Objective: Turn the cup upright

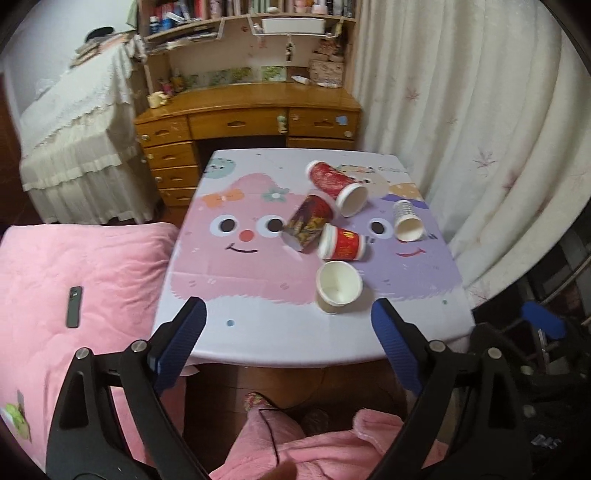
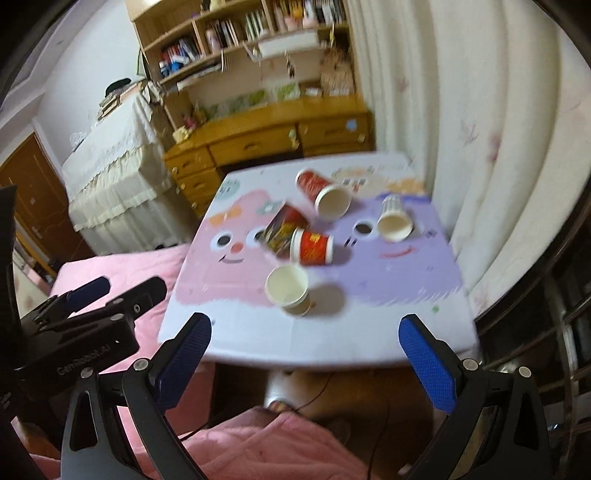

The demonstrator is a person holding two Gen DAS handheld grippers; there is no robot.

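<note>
The room light is soft and moderate, a bit dim in the corners. In the left wrist view the picture is mostly sharp; the curtain (image 1: pixel 461 129) at 2 o'clock looks bright and pale. The right wrist view has clear motion blur everywhere, strongest on the bookshelf (image 2: pixel 240 33) at 12 o'clock. The upright cup (image 2: pixel 289 290) throws a soft shadow toward 3 o'clock. Both pictures bend strongly at the edges, with black corners.

Wooden desk (image 1: pixel 247 118) with bookshelf (image 1: pixel 243 22) against far wall; cream curtain (image 1: pixel 461 129) right; pink bedding (image 1: pixel 74 295) left.
</note>
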